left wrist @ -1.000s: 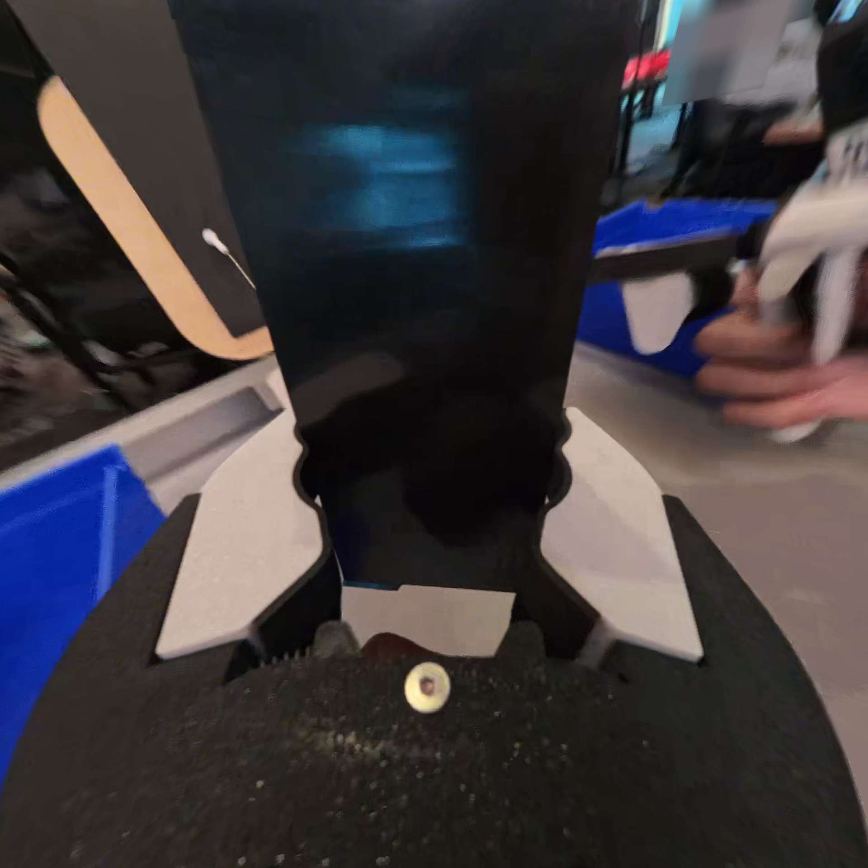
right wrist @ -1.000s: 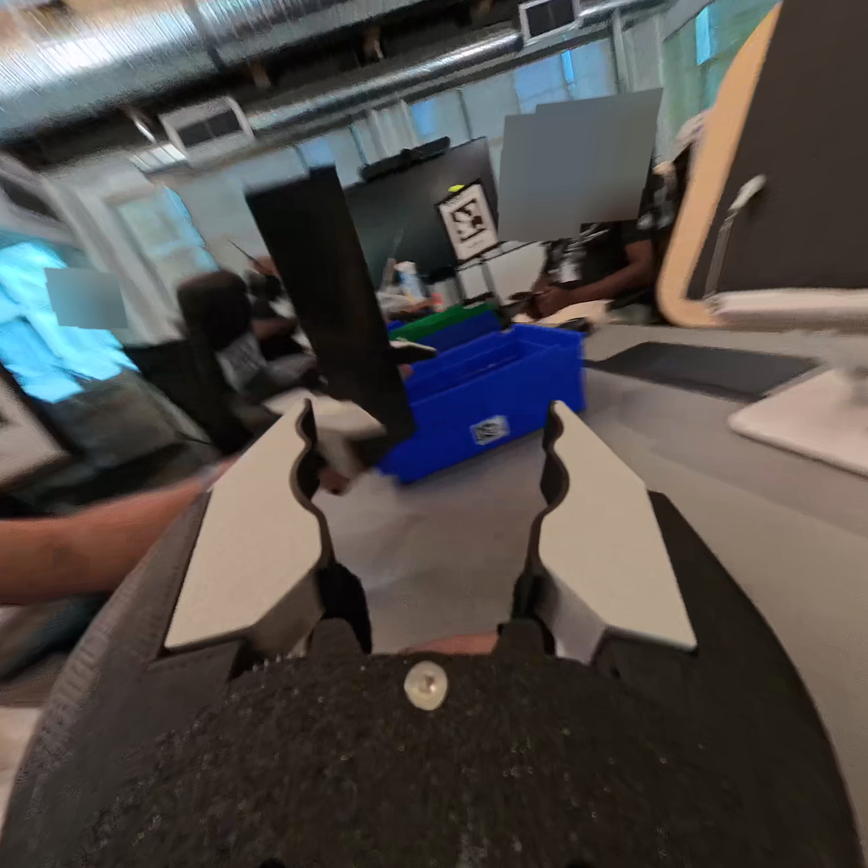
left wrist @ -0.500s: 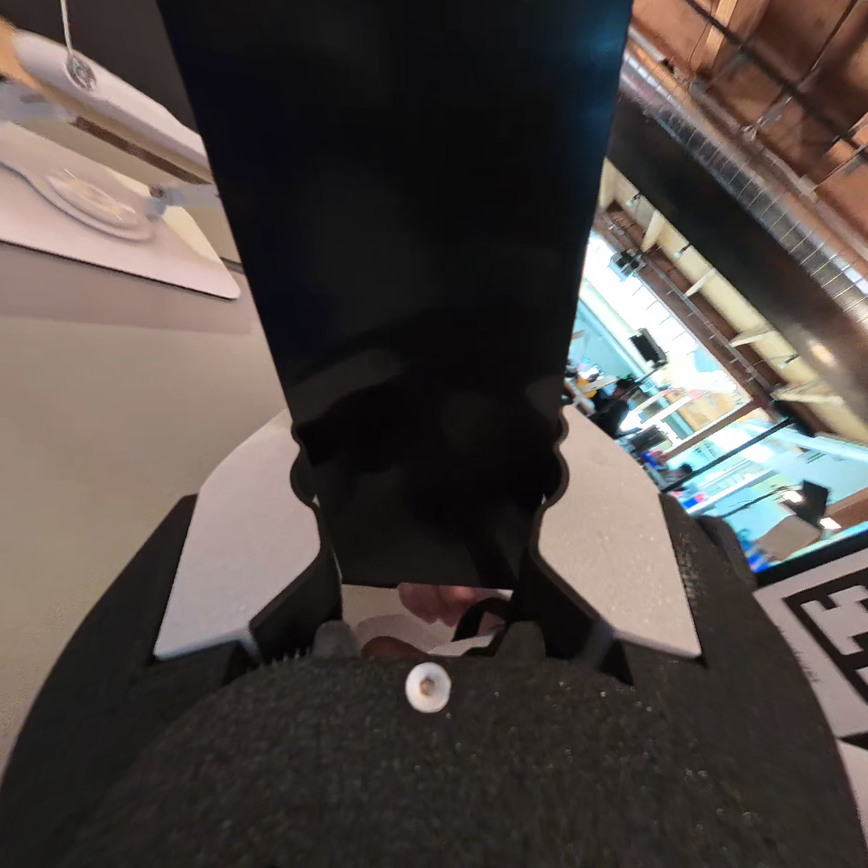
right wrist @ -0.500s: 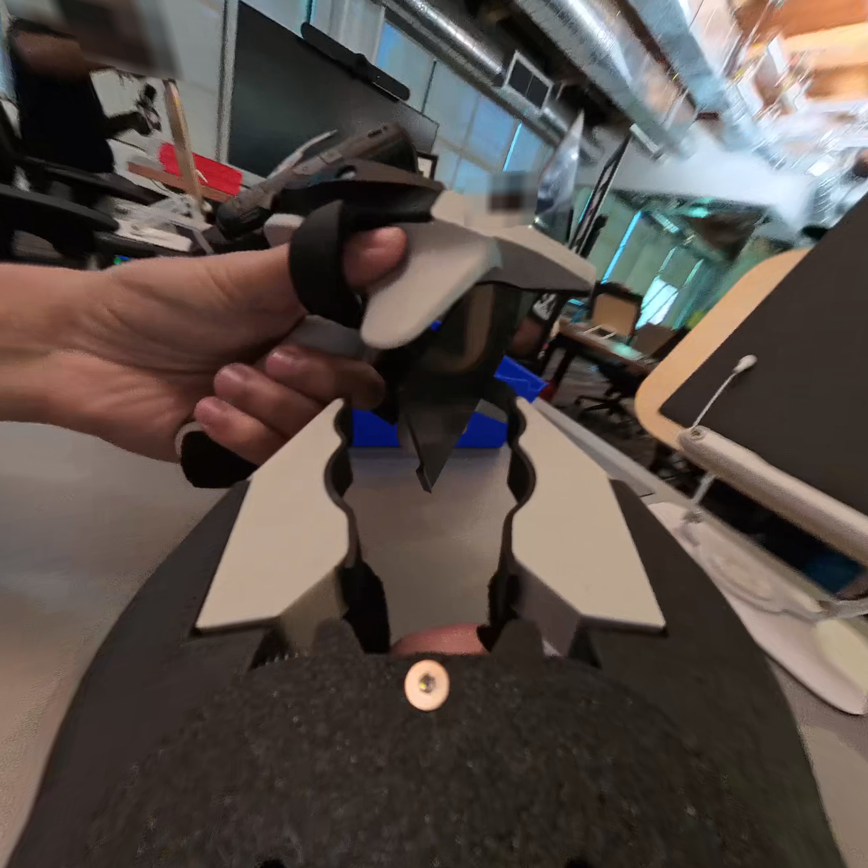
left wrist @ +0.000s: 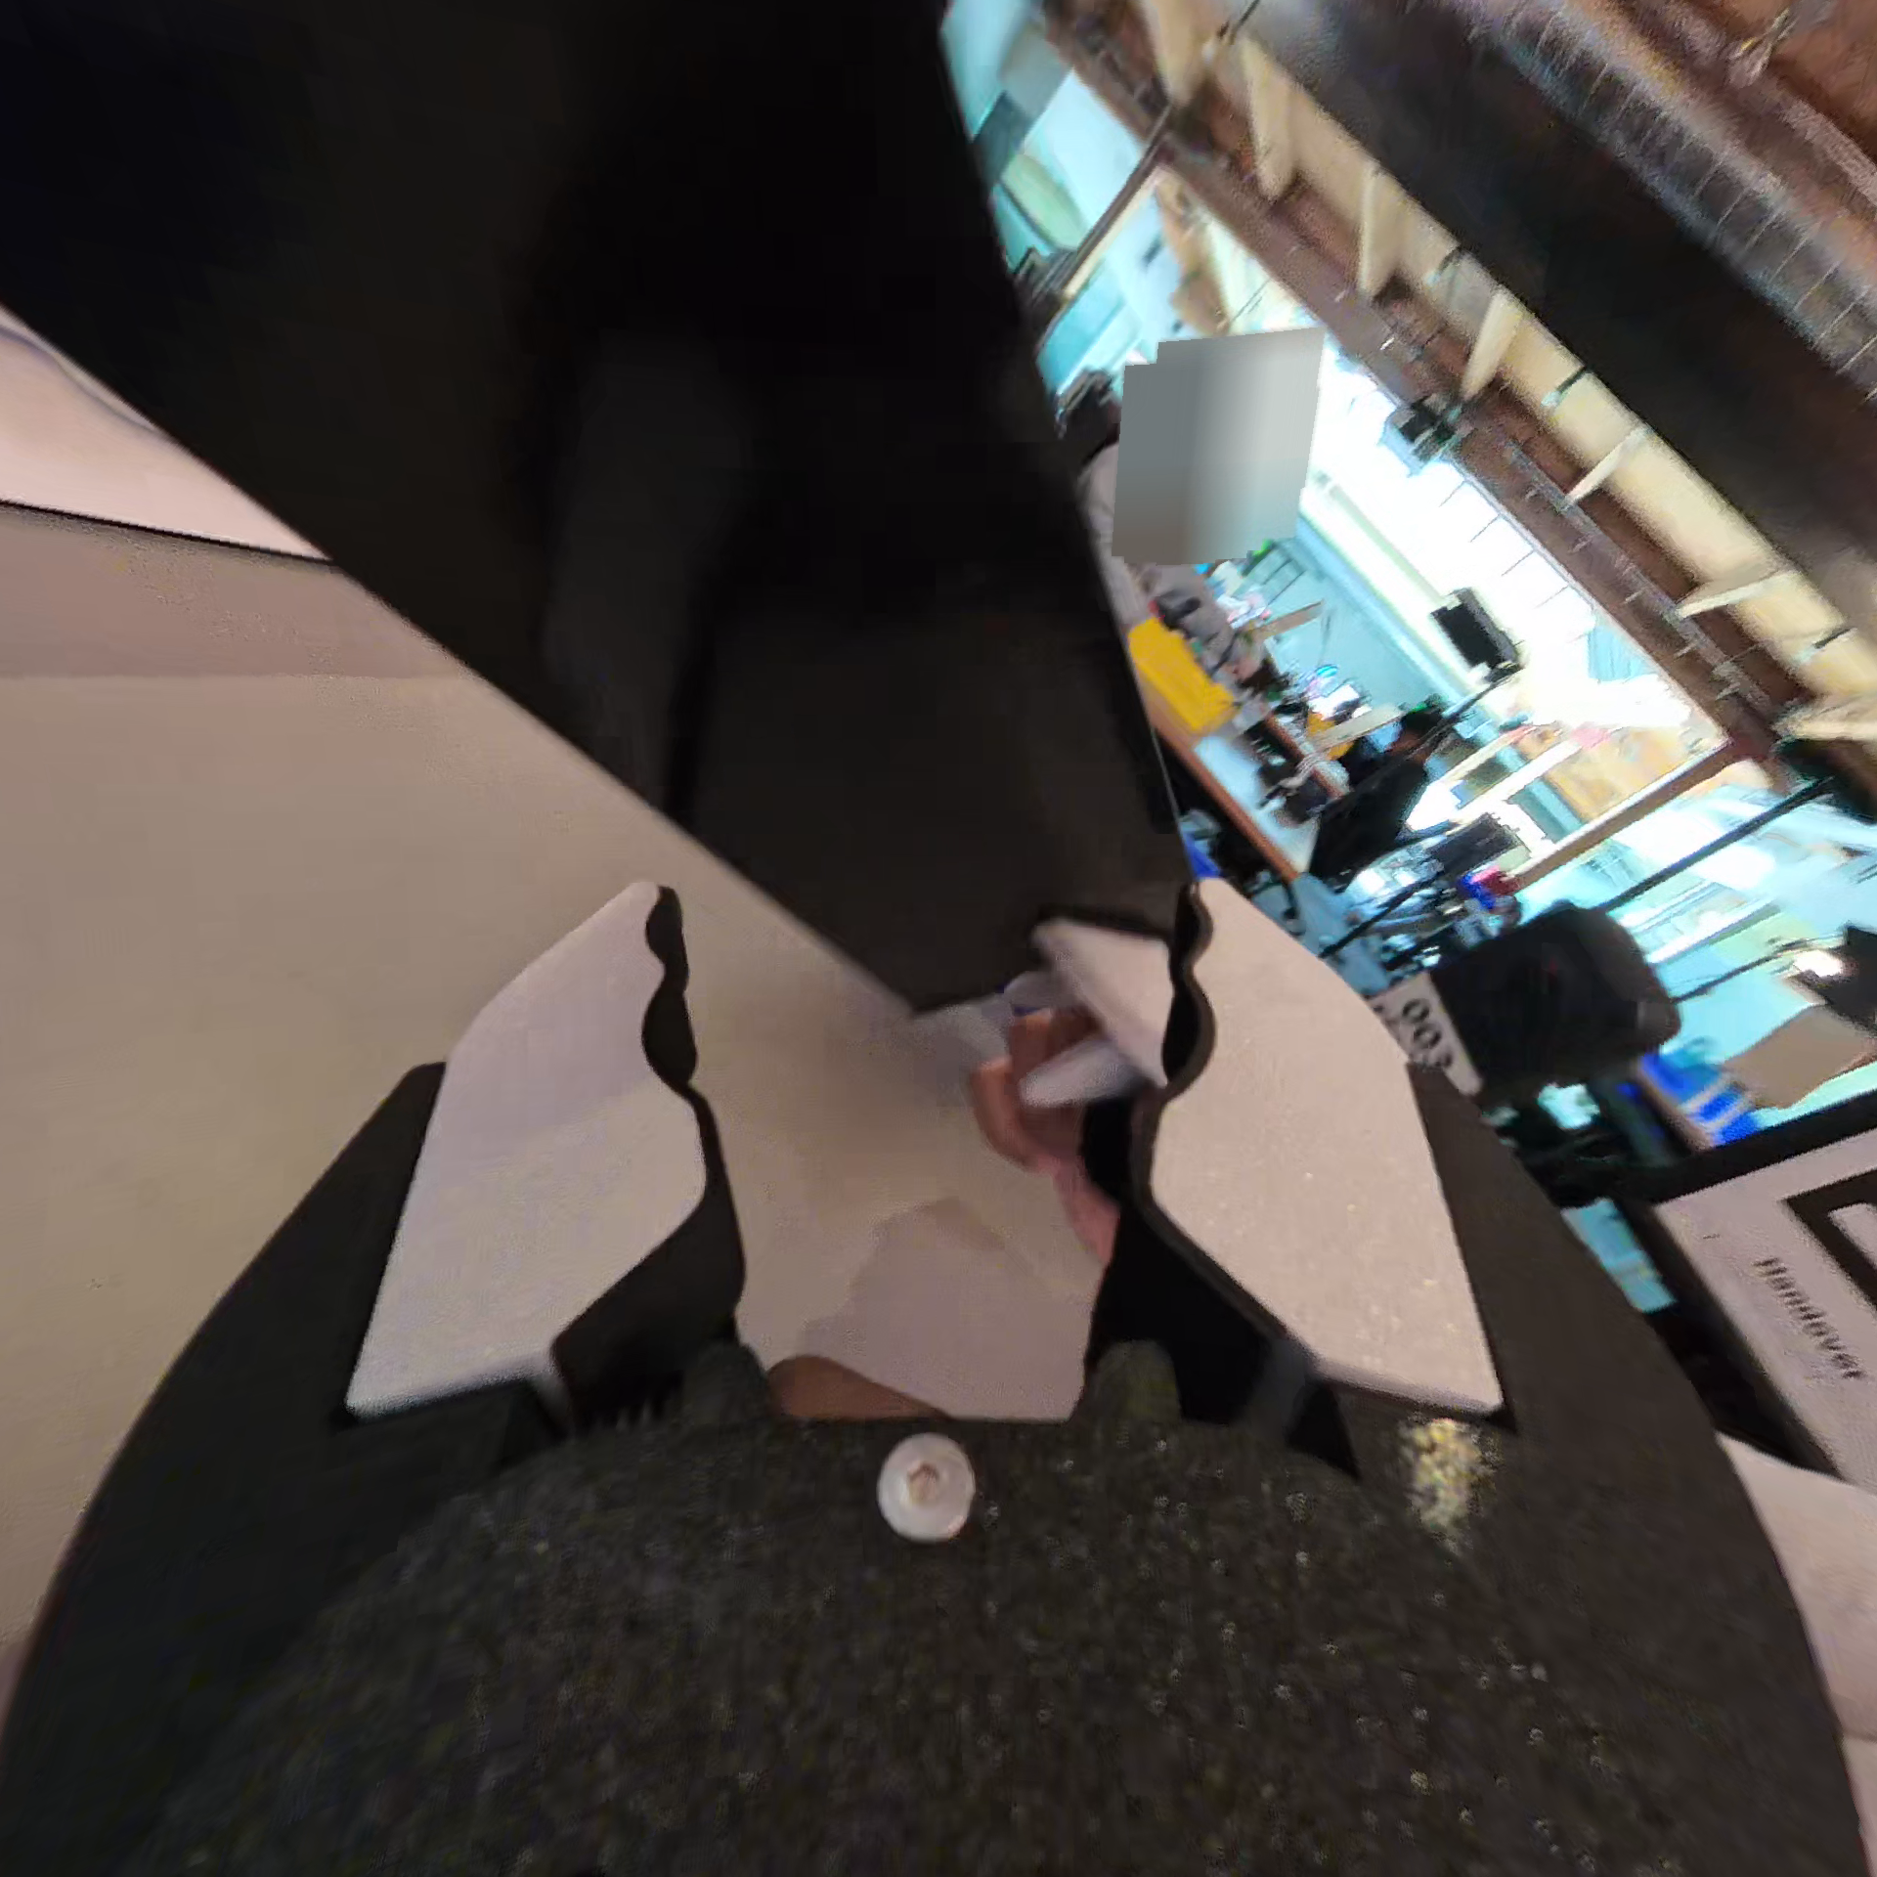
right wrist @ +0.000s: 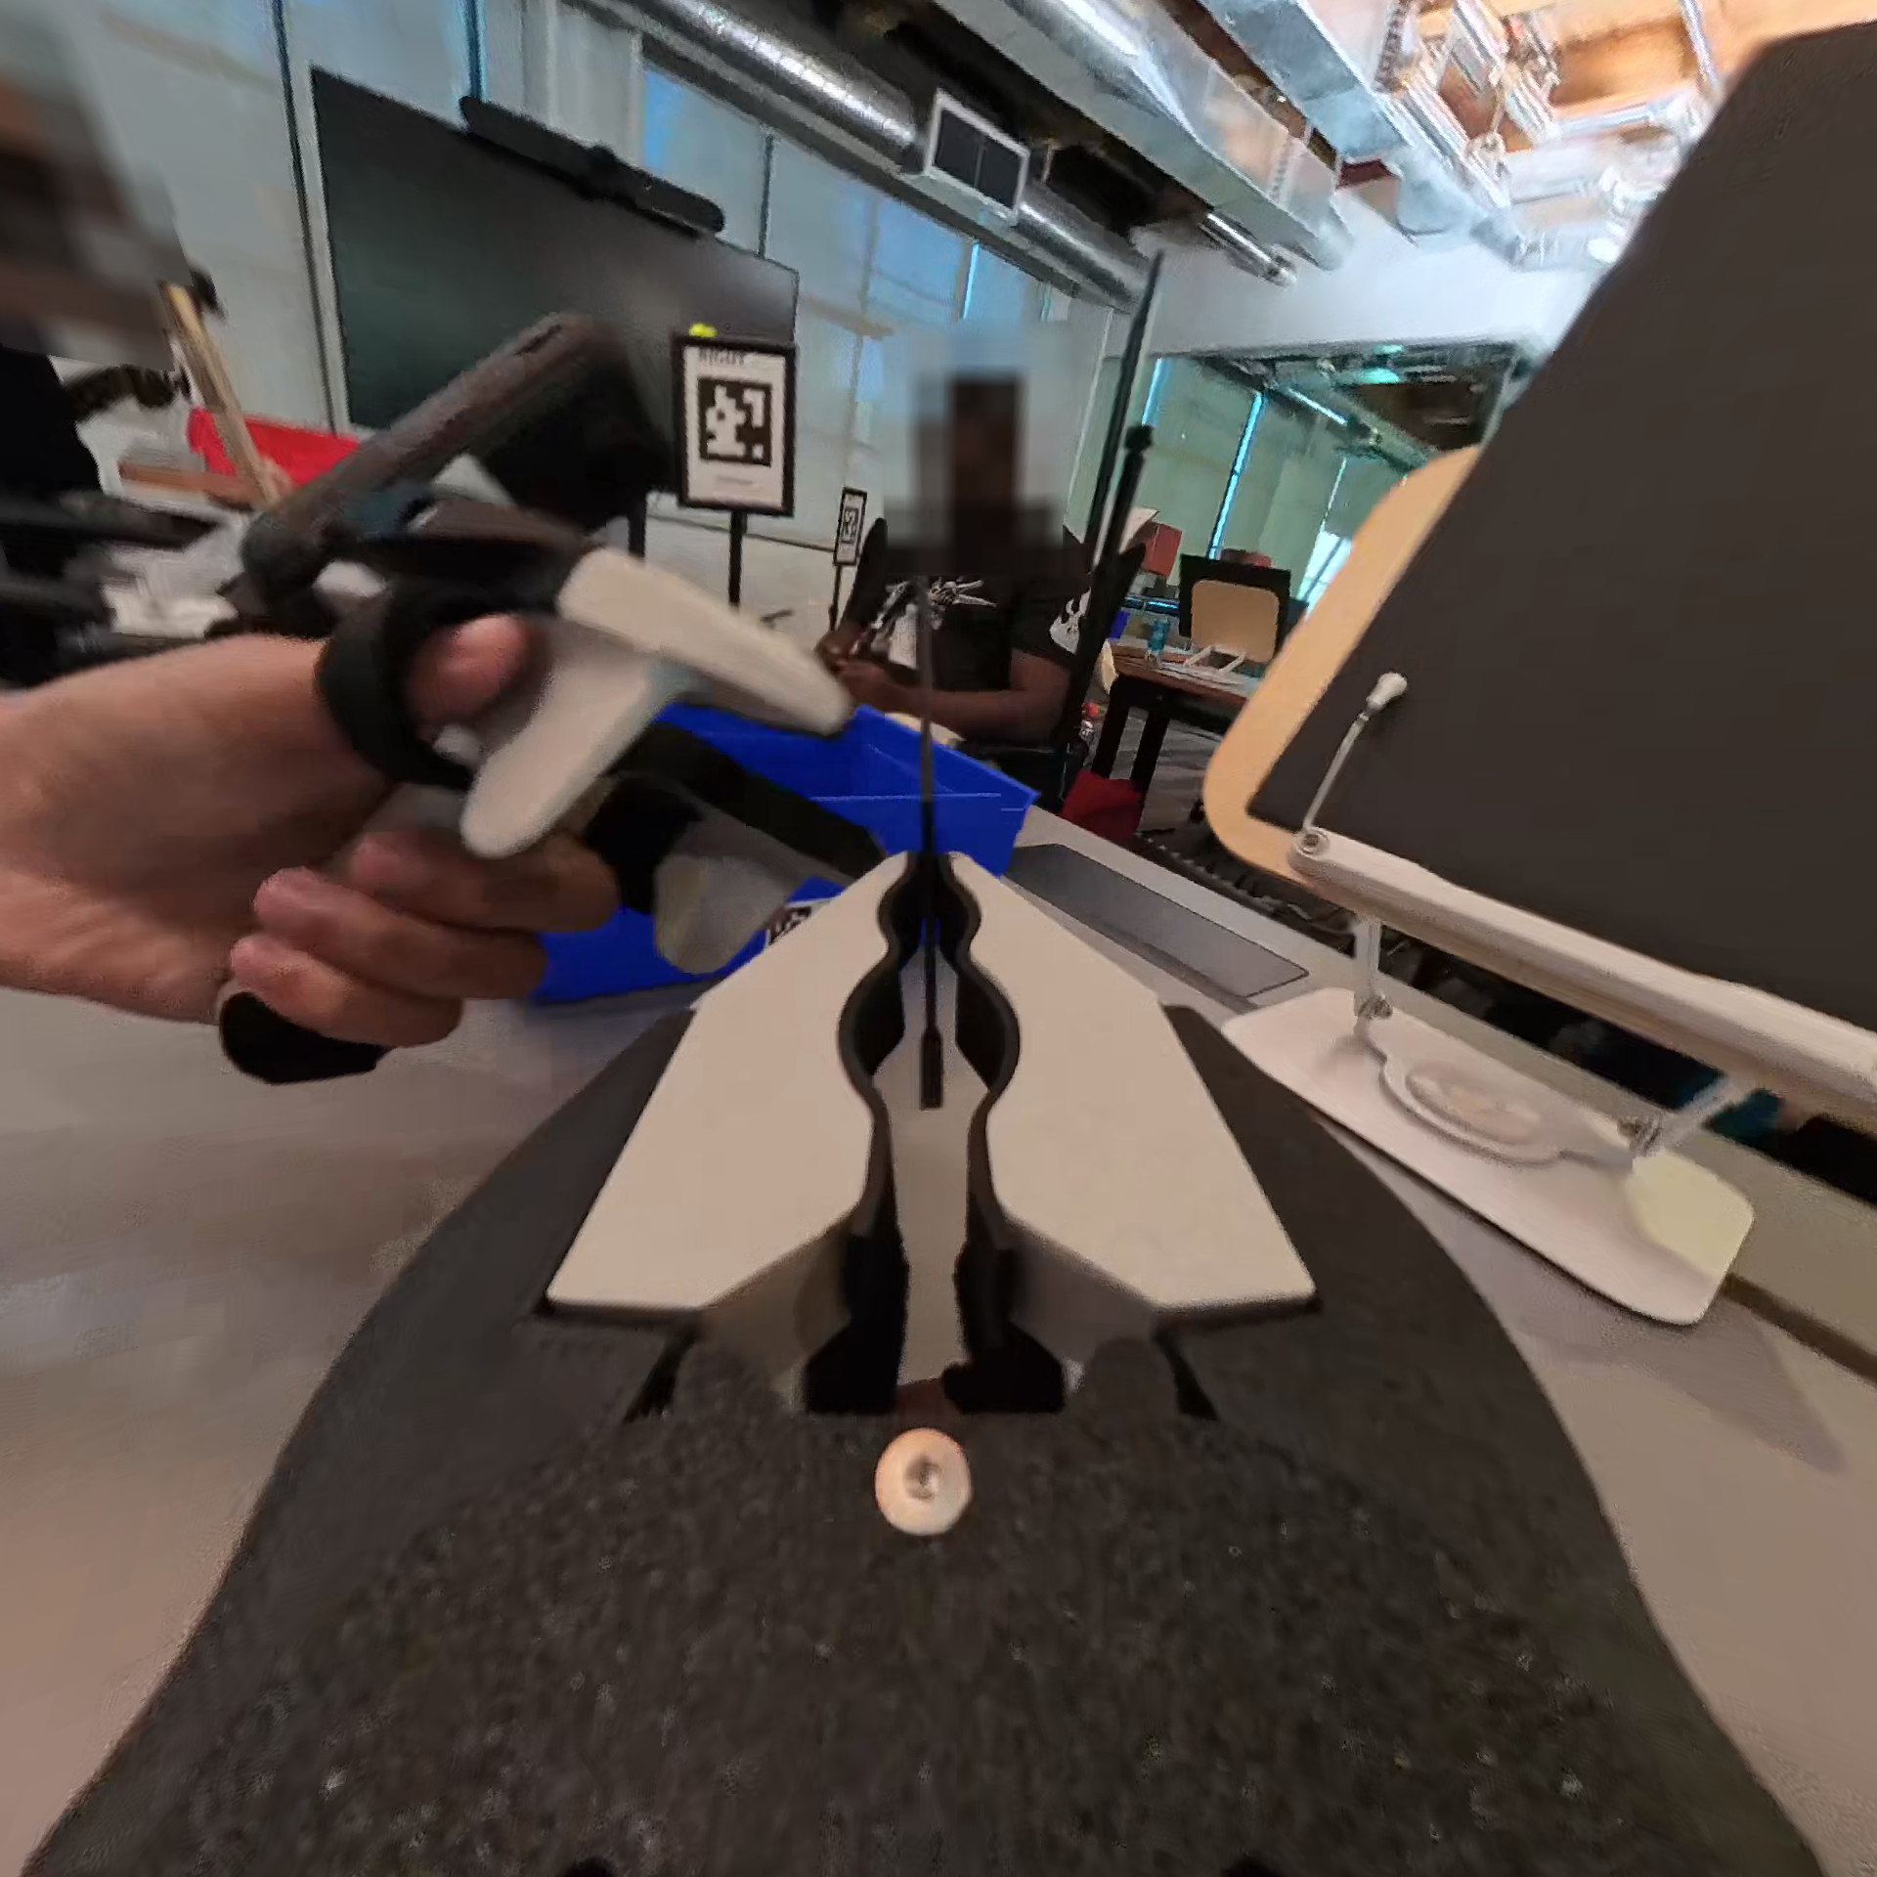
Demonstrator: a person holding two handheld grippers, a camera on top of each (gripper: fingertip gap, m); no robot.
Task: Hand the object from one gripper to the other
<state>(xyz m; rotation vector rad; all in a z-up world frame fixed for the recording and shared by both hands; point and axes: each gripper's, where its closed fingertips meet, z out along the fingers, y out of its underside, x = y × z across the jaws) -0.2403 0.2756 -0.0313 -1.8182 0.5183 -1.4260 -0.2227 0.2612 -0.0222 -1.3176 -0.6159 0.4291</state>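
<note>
— Where is the black panel (right wrist: 926,843) now?
— Your right gripper (right wrist: 926,919) is clamped on its thin edge, just in front of the blue bin (right wrist: 894,782) on the table (right wrist: 254,1168).
— And your left gripper (left wrist: 924,1006)?
— Its fingers stand apart, empty; the panel (left wrist: 630,427) hangs just beyond them, tilted. Your hand (right wrist: 193,813) holds it left of the bin.

Open lab: exposed ducts (right wrist: 813,76), marker signs (right wrist: 734,435).
</note>
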